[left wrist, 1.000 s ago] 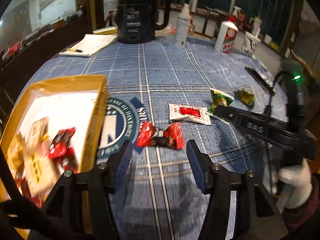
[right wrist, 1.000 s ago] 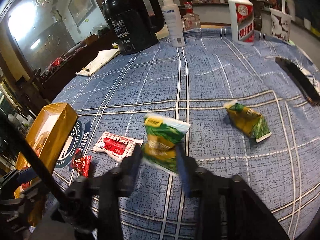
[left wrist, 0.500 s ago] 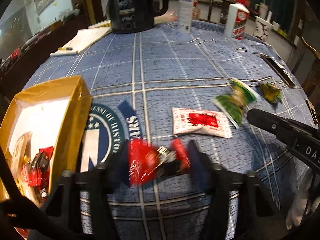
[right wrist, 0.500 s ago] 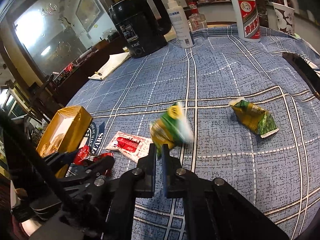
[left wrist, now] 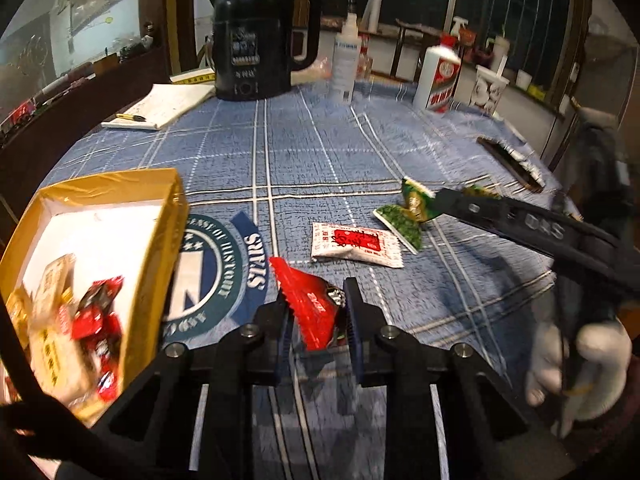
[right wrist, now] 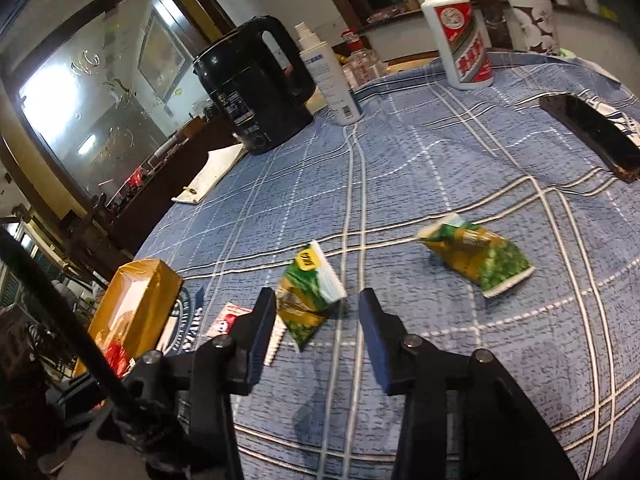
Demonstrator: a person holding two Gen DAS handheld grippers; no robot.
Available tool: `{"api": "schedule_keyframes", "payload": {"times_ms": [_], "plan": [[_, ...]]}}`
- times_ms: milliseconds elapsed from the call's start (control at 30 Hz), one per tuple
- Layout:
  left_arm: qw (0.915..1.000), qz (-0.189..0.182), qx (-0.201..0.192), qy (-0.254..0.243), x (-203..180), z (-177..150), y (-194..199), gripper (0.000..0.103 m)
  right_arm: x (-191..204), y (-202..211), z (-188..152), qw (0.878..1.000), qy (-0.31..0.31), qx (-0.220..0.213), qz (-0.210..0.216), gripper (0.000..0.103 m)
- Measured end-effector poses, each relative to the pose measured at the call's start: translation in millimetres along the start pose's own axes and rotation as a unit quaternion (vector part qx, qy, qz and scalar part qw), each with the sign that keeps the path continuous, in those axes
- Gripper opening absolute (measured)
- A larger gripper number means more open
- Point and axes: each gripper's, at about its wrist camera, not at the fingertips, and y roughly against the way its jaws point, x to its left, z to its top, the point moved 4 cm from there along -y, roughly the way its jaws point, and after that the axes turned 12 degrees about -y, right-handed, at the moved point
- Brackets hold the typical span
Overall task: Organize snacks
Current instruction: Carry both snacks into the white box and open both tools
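Behind your bench [left wrist: 360, 152], covered in blue plaid cloth, dark windows [left wrist: 500, 8] line the far wall. To your left, a framed picture [right wrist: 160, 54] hangs beside brightly lit etched glass [right wrist: 80, 100].

Bare cloth [right wrist: 400, 184] lies open mid-table; the kettle [right wrist: 256, 88] and bottles [right wrist: 460, 36] crowd the far edge.

A blue tablecloth [left wrist: 320, 152] crossed by white plaid lines and printed with a teal-and-white round emblem [left wrist: 208, 268] is seen. A gold box [left wrist: 168, 216] is lined white. Snack packets are coloured red [left wrist: 308, 304], white with red print [left wrist: 356, 244], and green-yellow [right wrist: 308, 300]. A black kettle [left wrist: 256, 40] is seen far.
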Motion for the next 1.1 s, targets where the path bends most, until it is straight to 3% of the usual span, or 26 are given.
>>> {"api": "schedule_keyframes", "payload": {"times_ms": [67, 300, 433, 500, 800, 1000, 1100], "plan": [[0.9998, 0.004, -0.016, 0.006, 5, -3, 16, 0.025, 3, -2, 5, 1.0, -0.013, 0.004, -0.001, 0.056], [0.998, 0.031, -0.05, 0.024, 31, -22, 60, 0.025, 21, -36, 7, 0.994, 0.013, 0.031, -0.1, 0.056], [0.9961, 0.044, -0.059, 0.048, 53, -36, 80, 0.025, 26, -49, 1, 0.99, 0.024, 0.037, -0.135, 0.039], [0.9947, 0.057, -0.066, 0.055, 62, -42, 91, 0.025, 30, -47, -1, 0.988, 0.035, 0.028, -0.147, 0.038], [0.9876, 0.051, -0.103, 0.107, 88, -64, 119, 0.025, 55, -5, -21, 0.99, 0.06, 0.015, -0.13, 0.037], [0.9825, 0.054, -0.12, 0.132, 95, -84, 134, 0.025, 108, 40, -53, 0.988, 0.113, -0.001, -0.107, 0.037], [0.981, 0.069, -0.119, 0.136, 103, -98, 143, 0.025, 139, 45, -74, 0.987, 0.139, 0.011, -0.085, 0.037]]}}
